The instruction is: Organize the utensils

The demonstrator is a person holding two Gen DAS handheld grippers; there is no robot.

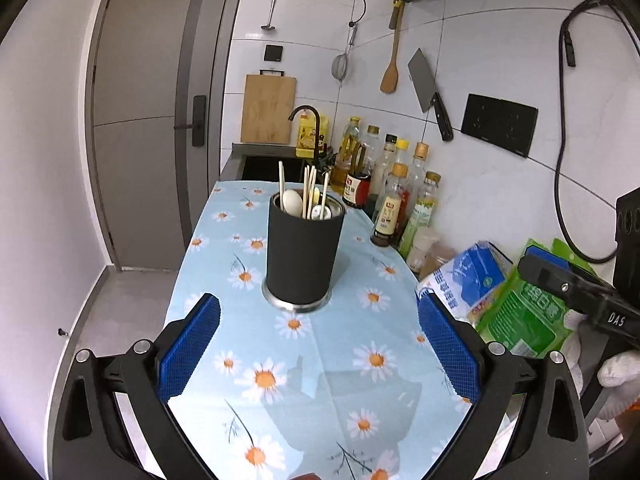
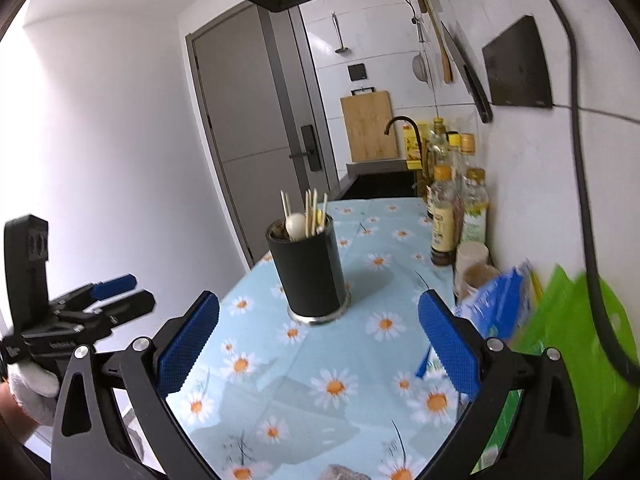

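Observation:
A black utensil holder (image 1: 302,254) with a steel base stands upright on the daisy-print cloth (image 1: 320,364). Several chopsticks (image 1: 309,190) and white spoons (image 1: 292,201) stick out of its top. My left gripper (image 1: 318,324) is open just in front of the holder, with only cloth between its blue pads (image 1: 192,346). The right wrist view shows the same holder (image 2: 310,276) ahead of my right gripper (image 2: 318,322), which is also open and empty. The right gripper (image 1: 576,292) shows at the right edge of the left wrist view, and the left gripper (image 2: 80,312) at the left edge of the right wrist view.
Sauce and oil bottles (image 1: 394,196) line the tiled wall on the right. A blue bag (image 1: 468,276) and a green bag (image 1: 528,312) lie at the cloth's right edge. Behind the holder are a sink with a dark tap (image 1: 308,128) and a cutting board (image 1: 269,109). A cleaver (image 1: 430,92) hangs on the wall.

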